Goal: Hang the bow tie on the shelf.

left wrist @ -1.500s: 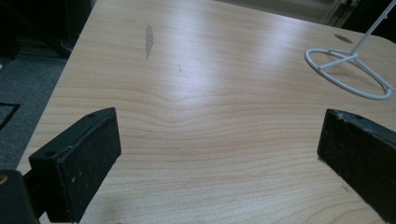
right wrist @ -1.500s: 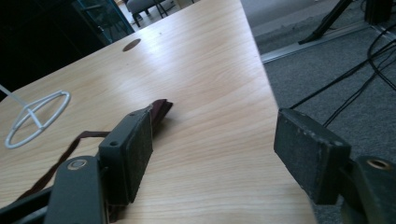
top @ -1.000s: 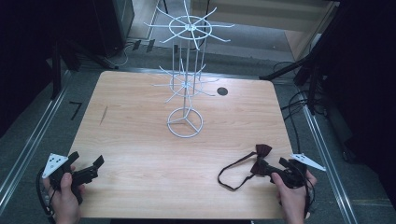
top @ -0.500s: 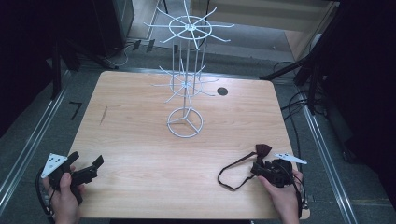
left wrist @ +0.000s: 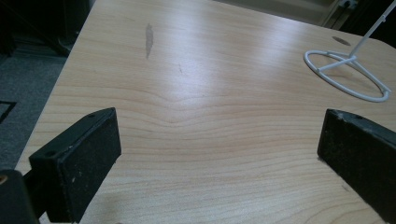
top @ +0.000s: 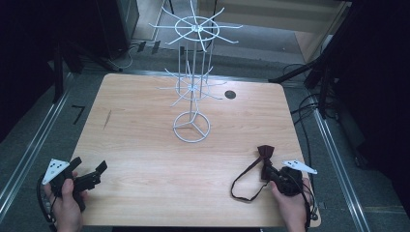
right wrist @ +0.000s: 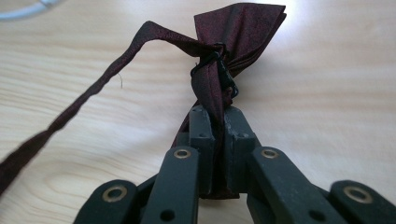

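Note:
A dark red bow tie [top: 265,153] [right wrist: 243,32] lies near the front right of the wooden table [top: 145,145]. Its thin strap [top: 241,186] loops out to the left. My right gripper [top: 269,173] [right wrist: 215,114] has just been closing and now stands shut on the near wing of the bow tie, the fabric pinched between its pads. At the front left corner my left gripper [top: 89,165] [left wrist: 219,140] rests low over the table, jaws wide apart and nothing between them.
A white wire display stand [top: 192,87] with hooked arms rises from a ring base [top: 192,126] [left wrist: 348,74] at the table's middle back. A dark round hole [top: 230,94] sits behind it to the right. Cables and dark equipment lie on the floor around the table.
The right gripper's jaws went from wide apart to shut on the bow tie, and the hand edged in toward it. The left gripper stayed put.

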{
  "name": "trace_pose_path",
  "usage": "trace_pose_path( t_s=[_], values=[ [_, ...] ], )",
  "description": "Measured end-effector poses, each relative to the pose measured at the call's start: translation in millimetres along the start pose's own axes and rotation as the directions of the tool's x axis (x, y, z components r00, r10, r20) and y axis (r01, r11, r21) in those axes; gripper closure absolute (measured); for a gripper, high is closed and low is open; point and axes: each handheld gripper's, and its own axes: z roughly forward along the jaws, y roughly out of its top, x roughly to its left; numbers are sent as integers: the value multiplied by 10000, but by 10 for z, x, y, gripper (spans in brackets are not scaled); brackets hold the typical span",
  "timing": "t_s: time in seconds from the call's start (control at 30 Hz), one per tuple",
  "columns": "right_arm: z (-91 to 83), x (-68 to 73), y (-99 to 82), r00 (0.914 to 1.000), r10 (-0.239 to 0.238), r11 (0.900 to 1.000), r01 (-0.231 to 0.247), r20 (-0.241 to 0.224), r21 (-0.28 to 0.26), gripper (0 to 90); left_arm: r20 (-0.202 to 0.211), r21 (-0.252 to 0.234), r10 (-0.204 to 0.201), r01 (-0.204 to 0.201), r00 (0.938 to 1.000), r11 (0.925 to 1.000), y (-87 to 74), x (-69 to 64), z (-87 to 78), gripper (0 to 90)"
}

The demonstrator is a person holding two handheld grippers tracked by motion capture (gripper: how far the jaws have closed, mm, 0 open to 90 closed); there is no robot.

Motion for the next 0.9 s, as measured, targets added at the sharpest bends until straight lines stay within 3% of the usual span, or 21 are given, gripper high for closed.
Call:
trace_pose_path(
  t_s=[0.23, 0.63, 0.9],
  values=[
    [-84, 190, 99, 9986, -414, 9939, 379, -320, -1034, 852, -6, -18, 19, -19, 10000, 10000, -2, -4, -2, 1],
    [-65, 486, 325, 9925, -894, 9798, 727, -832, -1862, 851, 24, -1, 71, -71, 10000, 10000, -5, -11, -6, 1],
    [-67, 618, 528, 9908, -969, 9696, 727, -940, -2339, 851, 26, -15, 57, -57, 10000, 10000, -5, -11, -7, 0]
  ],
)
